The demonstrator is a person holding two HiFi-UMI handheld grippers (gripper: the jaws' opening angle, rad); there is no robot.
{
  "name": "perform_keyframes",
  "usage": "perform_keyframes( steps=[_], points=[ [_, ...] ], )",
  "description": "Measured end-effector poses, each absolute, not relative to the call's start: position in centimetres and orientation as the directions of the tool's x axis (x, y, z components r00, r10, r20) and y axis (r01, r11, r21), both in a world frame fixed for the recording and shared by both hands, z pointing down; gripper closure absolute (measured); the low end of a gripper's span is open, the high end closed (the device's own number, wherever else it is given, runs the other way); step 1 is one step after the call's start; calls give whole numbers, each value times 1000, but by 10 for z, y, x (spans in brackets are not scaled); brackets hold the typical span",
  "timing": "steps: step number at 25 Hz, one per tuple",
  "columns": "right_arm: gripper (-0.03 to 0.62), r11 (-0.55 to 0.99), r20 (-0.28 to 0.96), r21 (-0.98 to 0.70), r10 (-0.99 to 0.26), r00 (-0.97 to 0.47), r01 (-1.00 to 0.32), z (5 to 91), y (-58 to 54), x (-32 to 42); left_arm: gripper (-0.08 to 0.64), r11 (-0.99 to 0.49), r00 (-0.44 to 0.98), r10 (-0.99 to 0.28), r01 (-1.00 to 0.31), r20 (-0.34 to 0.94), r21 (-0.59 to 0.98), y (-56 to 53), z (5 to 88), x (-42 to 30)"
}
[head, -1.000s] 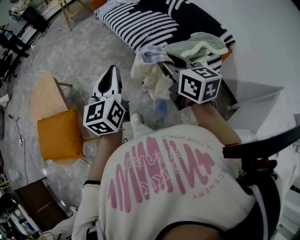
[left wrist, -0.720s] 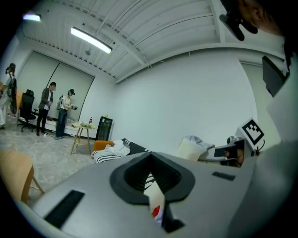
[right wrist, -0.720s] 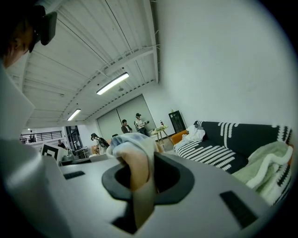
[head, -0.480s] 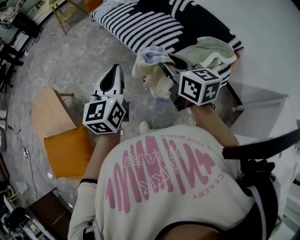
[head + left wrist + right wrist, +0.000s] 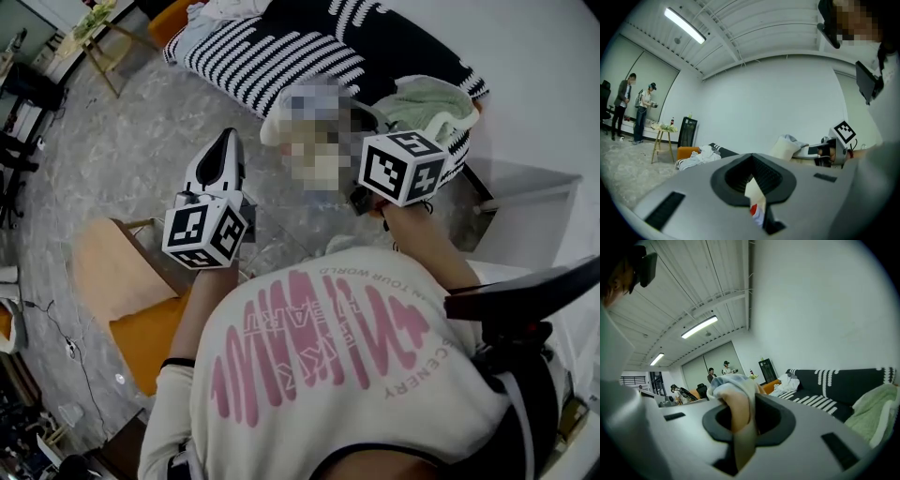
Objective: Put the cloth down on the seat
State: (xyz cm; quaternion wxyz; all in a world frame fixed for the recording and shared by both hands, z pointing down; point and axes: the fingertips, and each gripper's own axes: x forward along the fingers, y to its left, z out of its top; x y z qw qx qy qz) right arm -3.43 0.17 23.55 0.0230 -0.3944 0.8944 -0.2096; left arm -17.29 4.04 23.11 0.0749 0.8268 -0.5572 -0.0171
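My right gripper (image 5: 349, 150) is raised in front of the sofa and is shut on a cream and pale blue cloth (image 5: 733, 394). The cloth bunches up through the jaws; in the head view a mosaic patch hides most of it, and only its left edge (image 5: 272, 131) shows. The sofa seat (image 5: 281, 56) has a black and white striped cover and lies just beyond the cloth. My left gripper (image 5: 225, 142) hovers over the floor to the left with its jaws together. A small white and red scrap (image 5: 754, 201) shows at their seam.
A pale green cloth (image 5: 427, 101) lies on the sofa's right end. A wooden chair with an orange cushion (image 5: 155, 333) stands at lower left. A small wooden side table (image 5: 98, 37) is at the far left, and a white ledge (image 5: 525, 216) at right. People stand in the background.
Both grippers hold nearly the same pose, the right one still gripping the cloth. The scene has slid: the chair with the orange cushion moved lower and rightward in view.
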Motion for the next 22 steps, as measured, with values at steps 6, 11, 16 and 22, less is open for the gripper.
perform_keyframes(
  steps=[6,11,16,22],
  points=[
    [535,575,128,-437,-722,-680,-692,249,-10,-29,549,-396,405,-913,-909,49,131,28,240,-164],
    [535,565,129,-485,-708,-694,-667,247,-35,-23,549,-390,401,-914,-910,59,137,7,237,-157],
    [535,594,117,-469,-692,-713,-654,234,-94,-16,549,-359,369,-928,-923,58,137,-48,230,-151],
    [535,610,133,-460,-671,-729,-645,242,-145,8,549,-334,348,-934,-930,82,154,-99,241,-122]
  ],
)
